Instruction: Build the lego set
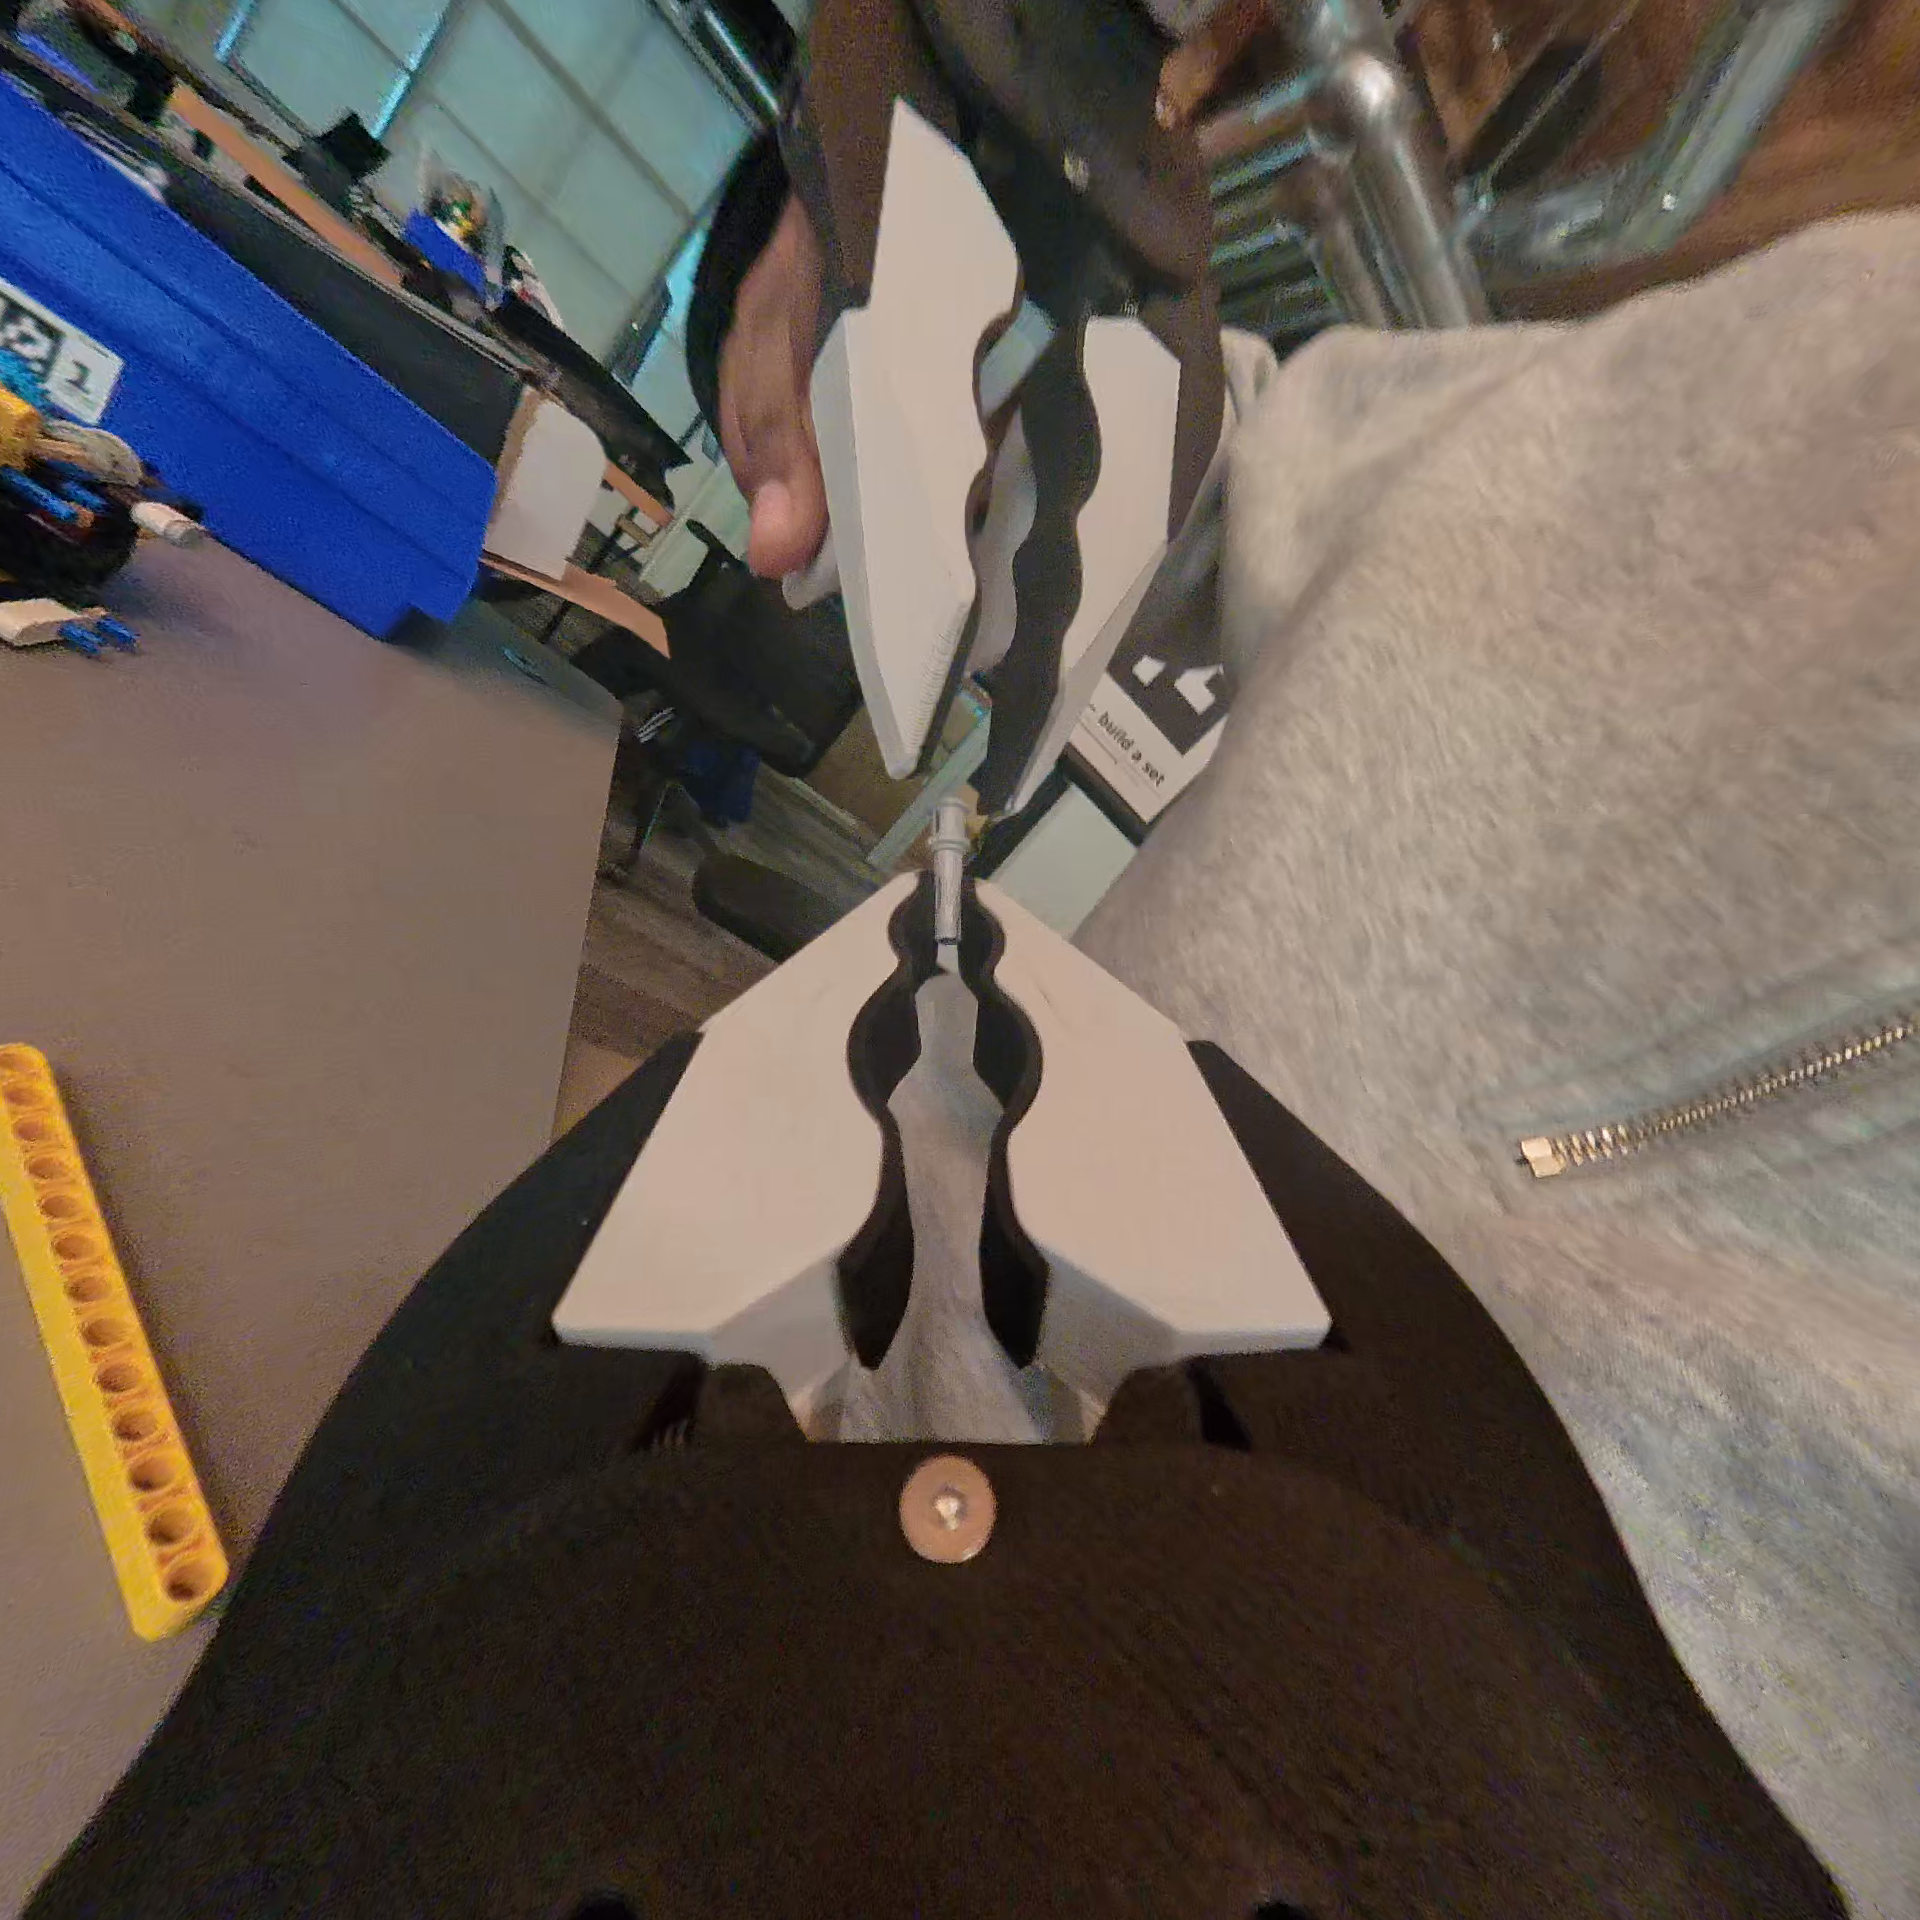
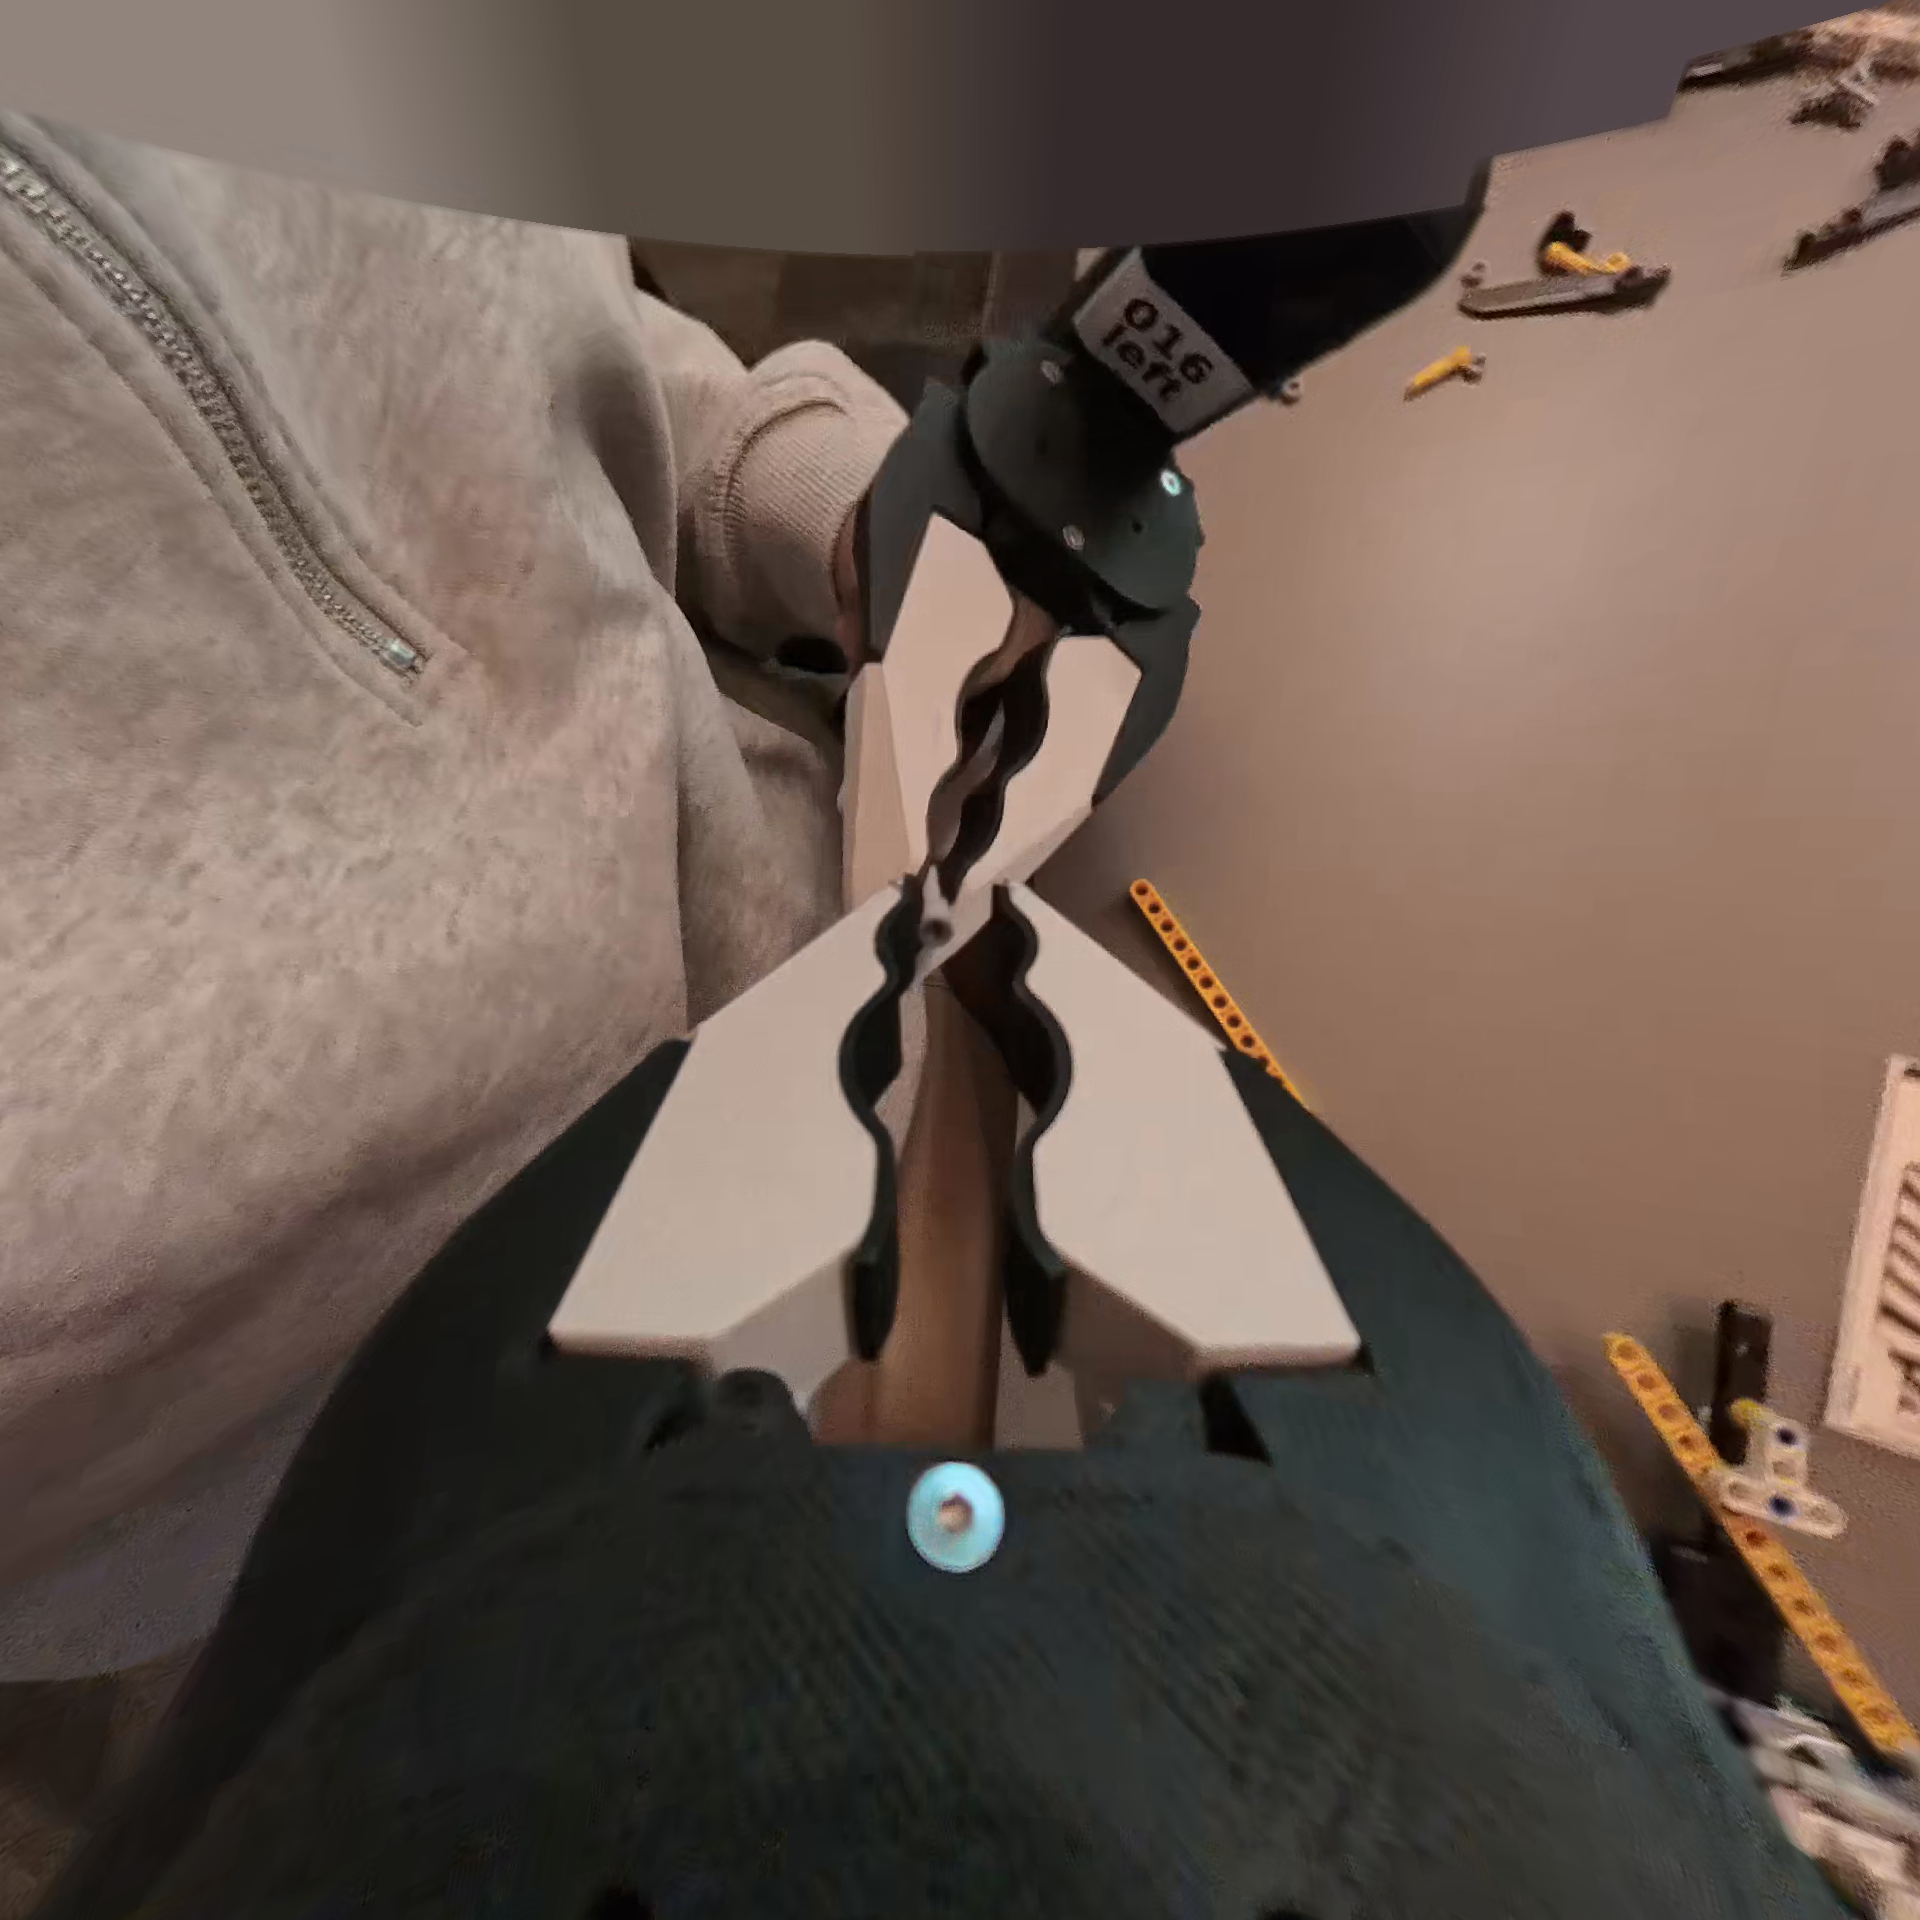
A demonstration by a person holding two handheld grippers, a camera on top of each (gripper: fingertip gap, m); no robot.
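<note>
A matte grey-brown desk [image 1: 260, 935] filled the left of the left wrist view, with a cluttered workshop room beyond its far edge. A glossy blue plastic bin [image 1: 239, 416] stood at the back of the desk. In front of the bin lay a small heap of mixed lego parts [image 1: 62, 499]. A long yellow lego beam [image 1: 99, 1340], flat and pierced by a row of round holes, lay on the desk nearer the camera than the bin.

Off the desk's edge, the person's soft grey fleece top [image 1: 1507, 831] with a metal zip filled the other side.

The left gripper [image 1: 948, 914] had pale angular fingers with wavy black inner pads; its jaws were pressed together on a small grey lego pin [image 1: 948, 873], a slim ridged peg. The right gripper [image 1: 961, 800] met it tip to tip from above, held by a hand [image 1: 769, 416]; its jaws were clamped on the pin's other end.

In the right wrist view, a second yellow holed beam [image 2: 1756, 1558] lay on the desk beside a small white lego connector [image 2: 1777, 1486], with dark scattered pieces [image 2: 1558, 281] farther off.
</note>
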